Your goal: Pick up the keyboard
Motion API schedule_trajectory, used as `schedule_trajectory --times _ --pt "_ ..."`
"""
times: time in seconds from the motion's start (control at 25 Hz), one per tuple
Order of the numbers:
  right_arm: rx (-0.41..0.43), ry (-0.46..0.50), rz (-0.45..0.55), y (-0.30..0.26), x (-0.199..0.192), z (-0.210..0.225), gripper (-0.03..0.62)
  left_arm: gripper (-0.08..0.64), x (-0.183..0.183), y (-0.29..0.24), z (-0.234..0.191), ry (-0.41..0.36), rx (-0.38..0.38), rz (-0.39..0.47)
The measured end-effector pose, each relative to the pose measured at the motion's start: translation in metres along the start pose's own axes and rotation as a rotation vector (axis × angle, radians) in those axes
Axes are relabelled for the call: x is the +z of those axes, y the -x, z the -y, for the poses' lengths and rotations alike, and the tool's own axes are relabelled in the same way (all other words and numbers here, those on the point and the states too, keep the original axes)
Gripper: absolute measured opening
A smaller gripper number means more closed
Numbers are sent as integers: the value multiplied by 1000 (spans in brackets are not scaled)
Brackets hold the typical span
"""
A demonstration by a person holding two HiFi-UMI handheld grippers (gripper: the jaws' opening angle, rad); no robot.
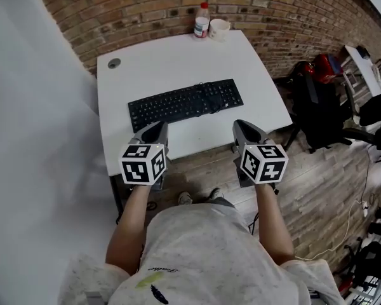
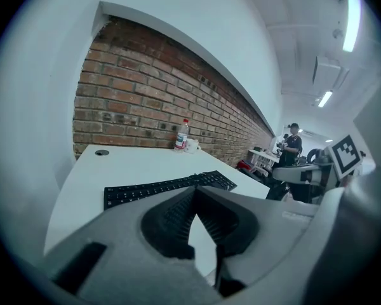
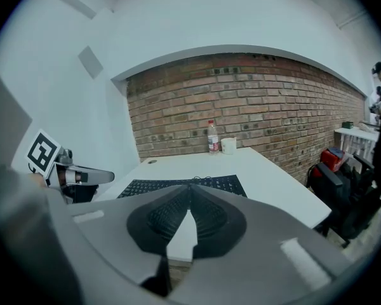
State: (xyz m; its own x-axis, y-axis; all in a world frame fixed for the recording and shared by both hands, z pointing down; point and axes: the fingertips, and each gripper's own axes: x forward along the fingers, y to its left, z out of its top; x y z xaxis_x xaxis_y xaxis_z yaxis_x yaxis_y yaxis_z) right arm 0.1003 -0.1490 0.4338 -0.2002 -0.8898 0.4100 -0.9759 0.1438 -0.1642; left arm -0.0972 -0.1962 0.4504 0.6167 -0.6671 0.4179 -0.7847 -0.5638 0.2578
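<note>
left claw (image 1: 153, 131) and right claw (image 1: 246, 129) are shown closed and empty at the near edge of the tabletop (image 1: 178, 56). the keyboard (image 1: 185, 103) lies flat just beyond, untouched; the approach is judged in hand, and the jaws must next be parted at its ends.

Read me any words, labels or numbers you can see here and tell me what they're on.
Nothing can be read.
Keyboard: key legends too small.
Bottle: label too small.
Shirt: script print blurred.
Left gripper and right gripper: square marker patterns, no words.
</note>
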Motion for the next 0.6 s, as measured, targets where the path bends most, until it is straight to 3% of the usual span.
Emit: schedule_trajectory --times 0.28,0.6 --pt "26 47 -9 -32 5 19 29 -5 -5 -19 -21 13 60 -1" --pt "69 90 -55 -82 9 50 54 29 -11 -41 -61 52 190 -18"
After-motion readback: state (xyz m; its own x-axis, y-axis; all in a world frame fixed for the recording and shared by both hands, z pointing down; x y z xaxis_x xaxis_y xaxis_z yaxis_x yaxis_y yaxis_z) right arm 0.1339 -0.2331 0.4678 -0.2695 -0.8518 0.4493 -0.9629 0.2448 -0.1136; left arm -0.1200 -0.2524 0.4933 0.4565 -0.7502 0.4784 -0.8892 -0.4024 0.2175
